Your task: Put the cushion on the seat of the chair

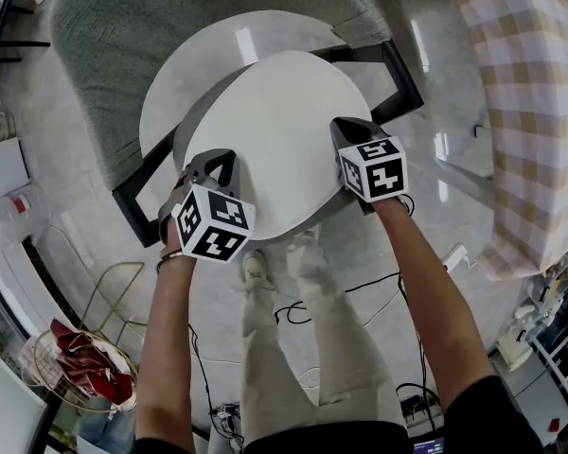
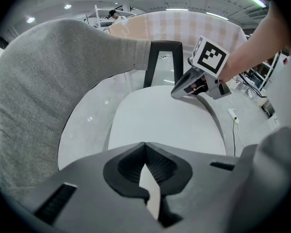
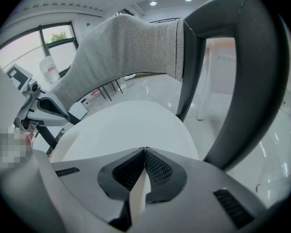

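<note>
White and round, the cushion is seen above the seat of the chair. In the head view it is shifted toward 5 o'clock, so that a crescent of seat is left uncovered from 9 to 12 o'clock. Whether its far edge rests on the seat cannot be told; at the near side a dark gap is seen beneath it.

The cushion's thin rim is pinched at 7 o'clock by the left gripper, whose jaws are closed tight on it, with a sliver of white visible between the pads in the left gripper view. At 3 o'clock on the rim the right gripper is likewise clamped, its jaws pressed together on the white edge. The bulk of the cushion is spread out ahead of both pairs of jaws.

Both grippers are pointed steeply downward and away from the person, each with its marker cube turned up toward the head camera. Two bare forearms are stretched out from 6 o'clock, set apart on either side of the cushion.

One cushion, one chair and two grippers are counted. The chair's grey fabric backrest is curved around the seat from 9 to 1 o'clock.
</note>
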{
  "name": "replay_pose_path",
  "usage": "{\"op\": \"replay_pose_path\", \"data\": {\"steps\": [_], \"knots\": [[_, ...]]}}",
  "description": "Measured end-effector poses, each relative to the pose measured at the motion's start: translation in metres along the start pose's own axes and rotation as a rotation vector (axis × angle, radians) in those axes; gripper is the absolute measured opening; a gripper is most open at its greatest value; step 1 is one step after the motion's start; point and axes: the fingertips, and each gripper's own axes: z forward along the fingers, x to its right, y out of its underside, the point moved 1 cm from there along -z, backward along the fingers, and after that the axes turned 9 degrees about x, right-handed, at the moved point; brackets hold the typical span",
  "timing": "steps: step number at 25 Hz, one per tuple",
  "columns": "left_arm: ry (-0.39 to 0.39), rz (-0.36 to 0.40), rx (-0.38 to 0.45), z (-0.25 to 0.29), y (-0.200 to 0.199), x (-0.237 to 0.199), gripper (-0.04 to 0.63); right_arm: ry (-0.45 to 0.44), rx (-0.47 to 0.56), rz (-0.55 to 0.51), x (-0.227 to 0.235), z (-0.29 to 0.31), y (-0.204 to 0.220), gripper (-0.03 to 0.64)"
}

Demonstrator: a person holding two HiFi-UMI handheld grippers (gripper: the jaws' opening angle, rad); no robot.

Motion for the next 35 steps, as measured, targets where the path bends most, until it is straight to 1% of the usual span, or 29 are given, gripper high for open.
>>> {"op": "replay_pose_path", "data": {"steps": [12,20,27,35], "knots": [[-0.003,-0.003,-0.002,-0.005,0.003,0.004,0.005,0.059,0.027,0.064,-0.004,-0.016,0.016,0.018],[0.010,-0.012,-0.006,-0.007,0.010,0.010,0.005,0.097,0.042,0.072,-0.008,-0.024,0.026,0.018],[0.018,-0.004,-0.009,-0.010,0.014,0.013,0.005,0.149,0.056,0.072,-0.011,-0.030,0.034,0.018],[0.018,-0.023,0.003,-0.013,0.015,0.013,0.005,0.167,0.056,0.064,-0.012,-0.032,0.035,0.020]]}}
